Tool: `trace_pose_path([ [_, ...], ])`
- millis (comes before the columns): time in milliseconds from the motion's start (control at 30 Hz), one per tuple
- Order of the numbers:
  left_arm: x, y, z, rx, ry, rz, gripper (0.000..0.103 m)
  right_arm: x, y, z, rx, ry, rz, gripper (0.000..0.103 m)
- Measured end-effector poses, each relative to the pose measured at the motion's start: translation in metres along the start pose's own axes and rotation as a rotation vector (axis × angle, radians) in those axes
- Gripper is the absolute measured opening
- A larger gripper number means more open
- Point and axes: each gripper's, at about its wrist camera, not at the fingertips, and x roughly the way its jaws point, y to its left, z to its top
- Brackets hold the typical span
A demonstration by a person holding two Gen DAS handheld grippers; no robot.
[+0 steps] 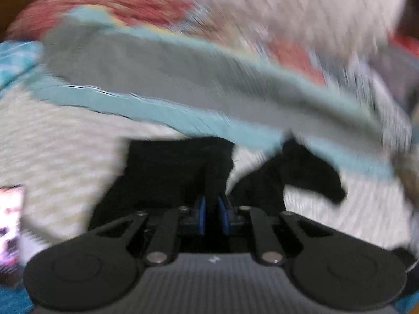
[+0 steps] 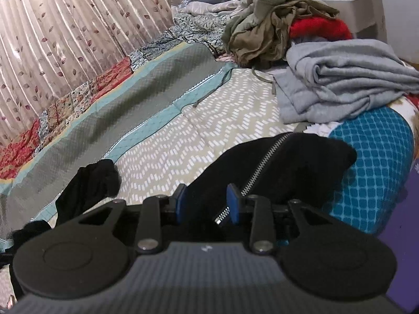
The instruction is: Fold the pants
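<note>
Black pants (image 2: 275, 172) lie on the bed's chevron quilt (image 2: 209, 120), bunched at both grippers. The right gripper (image 2: 208, 204) clamps fabric beside the zipper (image 2: 259, 167); the left gripper (image 1: 211, 216), blurred, pinches black cloth with narrow jaws. Grey sweatshirt (image 2: 348, 78) sits beyond.

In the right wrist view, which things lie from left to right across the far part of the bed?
Curtain → olive clothes heap → red garment → grey folded clothes.

No text, label, brand or number is legible in either view.
</note>
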Motion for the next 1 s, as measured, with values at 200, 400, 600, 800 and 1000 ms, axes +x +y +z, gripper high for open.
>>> trace_pose_path([
  [200, -0.089, 0.097, -0.031, -0.142, -0.04, 0.117, 0.012, 0.024, 0.017, -0.009, -0.032, 0.069, 0.068, 0.037],
  [400, -0.093, 0.138, -0.072, -0.196, 0.136, 0.309, 0.022, 0.048, 0.062, -0.014, -0.111, 0.161, 0.163, 0.037],
  [600, -0.123, 0.137, -0.031, -0.19, -0.077, 0.317, 0.065, 0.093, 0.095, 0.015, -0.137, 0.203, 0.224, 0.06],
  [800, -0.039, 0.119, 0.008, -0.013, -0.01, 0.331, 0.084, 0.176, 0.131, 0.036, -0.147, 0.265, 0.249, 0.074],
  [1000, 0.05, 0.12, 0.011, -0.024, 0.218, 0.311, 0.017, 0.24, 0.164, 0.013, -0.204, 0.406, 0.236, 0.04],
])
